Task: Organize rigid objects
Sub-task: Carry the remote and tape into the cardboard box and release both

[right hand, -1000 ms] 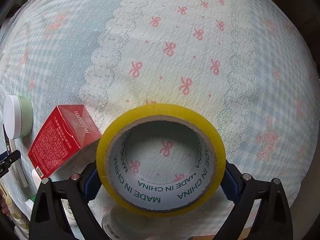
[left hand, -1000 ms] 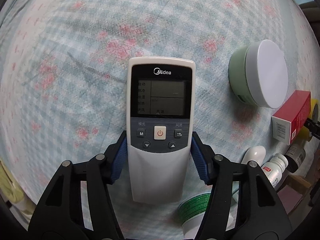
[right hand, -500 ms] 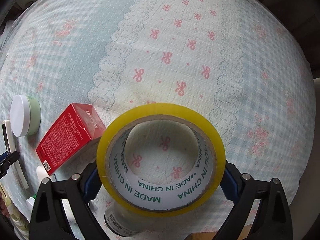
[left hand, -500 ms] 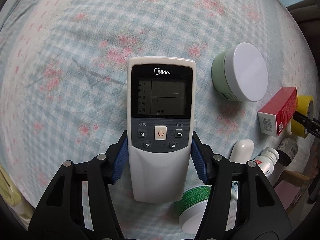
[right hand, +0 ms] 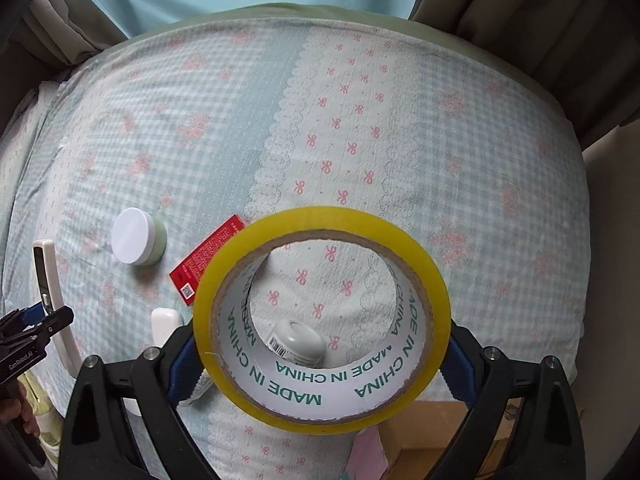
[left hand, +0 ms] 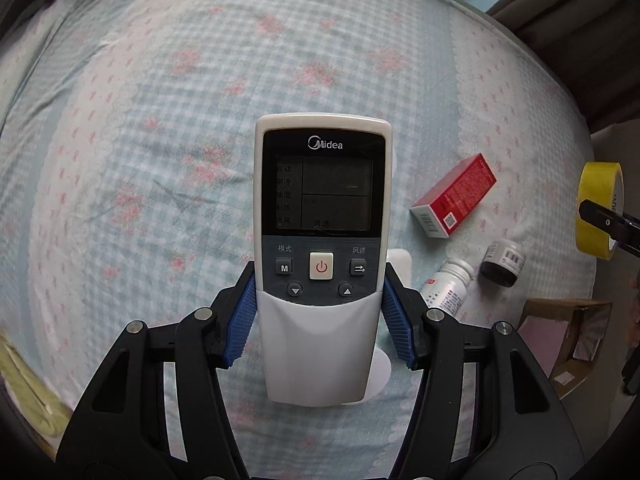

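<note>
My left gripper [left hand: 320, 320] is shut on a white Midea remote [left hand: 322, 240], its blue pads pressing the remote's sides just below the buttons, high above the bed. My right gripper [right hand: 318, 360] is shut on a yellow tape roll [right hand: 320, 220] held flat, its pads on the roll's outer rim. The same tape roll [left hand: 596, 208] shows at the right edge of the left wrist view. The remote [right hand: 46, 276] and the left gripper [right hand: 36, 320] show edge-on at the left of the right wrist view.
On the checked bedsheet [right hand: 400, 128] lie a red box [left hand: 454, 196], a white bottle [left hand: 448, 288], a dark small jar [left hand: 502, 262], a green jar with a white lid [right hand: 134, 240] and a white oblong item [right hand: 164, 324]. An open cardboard box [left hand: 568, 340] sits beside the bed.
Both grippers rose from the bed with the remote and the tape still held. The items on the sheet look smaller, and the green jar is gone from the left wrist view.
</note>
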`<state>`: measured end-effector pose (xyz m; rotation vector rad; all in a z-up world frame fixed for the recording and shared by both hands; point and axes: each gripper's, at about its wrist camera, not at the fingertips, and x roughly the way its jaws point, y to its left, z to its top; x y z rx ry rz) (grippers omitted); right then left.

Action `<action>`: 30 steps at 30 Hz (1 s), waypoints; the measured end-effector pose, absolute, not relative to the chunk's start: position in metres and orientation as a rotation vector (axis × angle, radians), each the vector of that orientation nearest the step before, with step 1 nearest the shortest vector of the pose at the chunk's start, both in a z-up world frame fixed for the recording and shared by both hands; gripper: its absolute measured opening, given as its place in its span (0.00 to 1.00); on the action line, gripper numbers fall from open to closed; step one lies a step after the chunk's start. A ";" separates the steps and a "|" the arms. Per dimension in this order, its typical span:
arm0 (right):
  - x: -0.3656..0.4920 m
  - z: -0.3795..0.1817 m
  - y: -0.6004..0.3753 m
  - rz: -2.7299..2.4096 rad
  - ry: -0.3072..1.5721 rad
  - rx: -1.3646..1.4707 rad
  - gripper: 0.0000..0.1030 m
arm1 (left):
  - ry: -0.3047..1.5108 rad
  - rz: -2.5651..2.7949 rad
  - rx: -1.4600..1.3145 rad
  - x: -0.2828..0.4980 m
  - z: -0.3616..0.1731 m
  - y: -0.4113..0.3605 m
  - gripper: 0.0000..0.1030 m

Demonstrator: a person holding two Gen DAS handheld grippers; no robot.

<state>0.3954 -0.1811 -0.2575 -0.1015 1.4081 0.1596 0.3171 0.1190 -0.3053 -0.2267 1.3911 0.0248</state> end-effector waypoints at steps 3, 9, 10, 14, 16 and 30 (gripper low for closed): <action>0.378 -0.226 -0.196 0.141 1.376 -0.059 0.93 | 1.366 -0.050 -0.177 0.319 -0.280 0.092 0.53; 0.341 -0.165 -0.235 0.076 1.319 0.019 0.93 | 1.293 -0.238 -0.027 0.311 -0.224 0.022 0.53; 0.333 -0.157 -0.243 0.061 1.310 0.028 0.93 | 1.283 -0.270 -0.010 0.309 -0.216 0.009 0.53; 0.303 -0.132 -0.285 -0.019 1.279 0.092 0.93 | 1.247 -0.389 0.042 0.300 -0.190 -0.045 0.53; 0.287 -0.124 -0.308 -0.057 1.270 0.123 0.93 | 1.233 -0.444 0.062 0.295 -0.180 -0.073 0.53; 0.197 -0.115 -0.478 -0.188 1.308 0.141 0.93 | 1.202 -0.685 0.173 0.239 -0.168 -0.275 0.53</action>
